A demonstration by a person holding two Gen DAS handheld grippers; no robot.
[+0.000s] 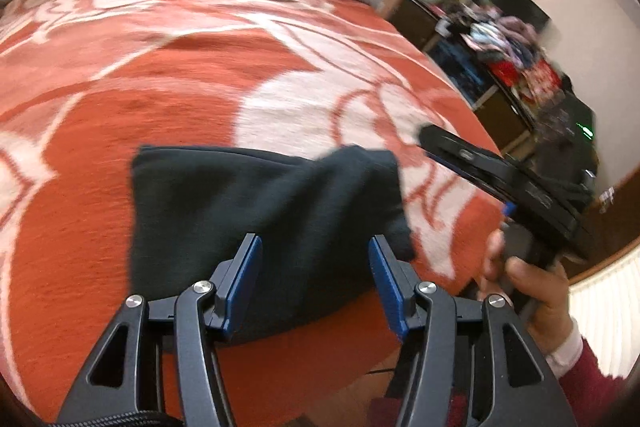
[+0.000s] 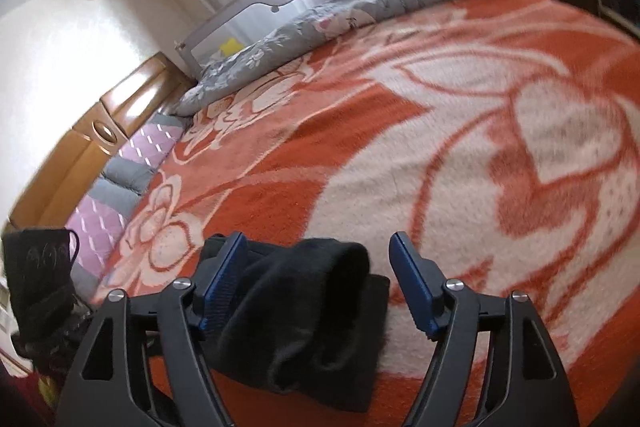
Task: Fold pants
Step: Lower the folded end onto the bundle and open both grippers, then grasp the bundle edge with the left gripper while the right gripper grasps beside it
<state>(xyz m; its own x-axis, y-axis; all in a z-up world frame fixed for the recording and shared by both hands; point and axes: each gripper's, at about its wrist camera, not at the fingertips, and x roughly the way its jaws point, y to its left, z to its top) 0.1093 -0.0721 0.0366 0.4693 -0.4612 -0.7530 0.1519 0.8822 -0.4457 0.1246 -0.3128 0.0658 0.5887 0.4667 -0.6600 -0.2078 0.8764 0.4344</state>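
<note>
The black pants (image 1: pixel 256 219) lie folded into a compact bundle on the orange and white blanket (image 1: pixel 160 87) near the bed's front edge. My left gripper (image 1: pixel 316 251) is open just above the bundle's near side and holds nothing. In the right wrist view the pants (image 2: pixel 304 319) show as a thick folded stack, and my right gripper (image 2: pixel 320 247) is open over it, fingers on either side, not gripping. The right gripper also shows in the left wrist view (image 1: pixel 500 171), to the right of the pants, held in a hand.
A grey floral duvet (image 2: pixel 344 15) lies at the bed's far end. A wooden headboard (image 2: pixel 80 143) and purple-grey quilted pad (image 2: pixel 136 163) run along the left. A cluttered shelf (image 1: pixel 508 55) stands to the right. A dark bag (image 2: pixel 36 283) hangs at lower left.
</note>
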